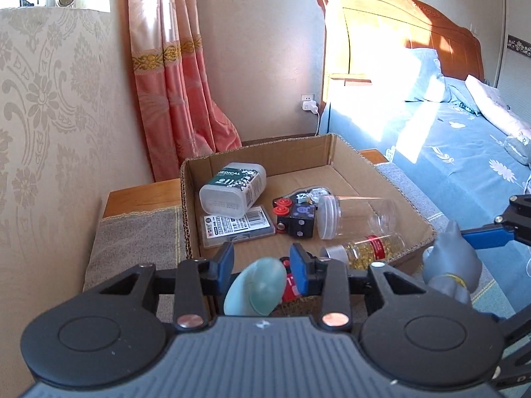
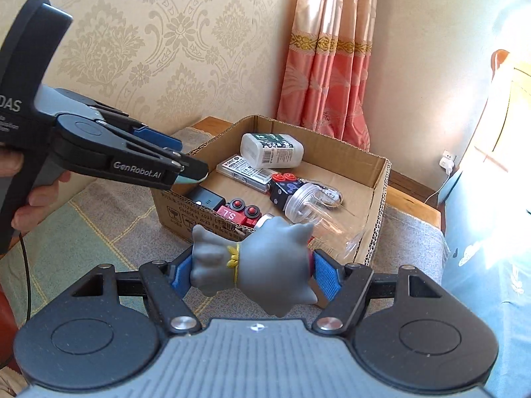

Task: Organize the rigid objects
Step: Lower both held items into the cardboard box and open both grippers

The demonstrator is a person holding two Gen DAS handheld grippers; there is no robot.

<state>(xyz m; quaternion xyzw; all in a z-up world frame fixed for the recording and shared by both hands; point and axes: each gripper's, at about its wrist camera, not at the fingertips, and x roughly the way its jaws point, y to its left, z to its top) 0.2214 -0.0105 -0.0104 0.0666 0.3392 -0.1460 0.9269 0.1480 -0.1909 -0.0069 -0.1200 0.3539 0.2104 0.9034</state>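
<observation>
Two grippers, both loaded. Left gripper (image 1: 264,265): clamped on a pale green egg-shaped piece (image 1: 257,287), poised just short of the cardboard box (image 1: 351,152), which lies ahead and below. Right gripper (image 2: 247,273): clamped on a grey cat figure (image 2: 265,265), lying crosswise between the pads, box likewise ahead; left seems nearer.

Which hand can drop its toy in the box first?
Probably the left. The left gripper, holding the pale green disc, already reaches over the cardboard box edge. The right gripper, holding the grey figurine, sits short of it.
</observation>
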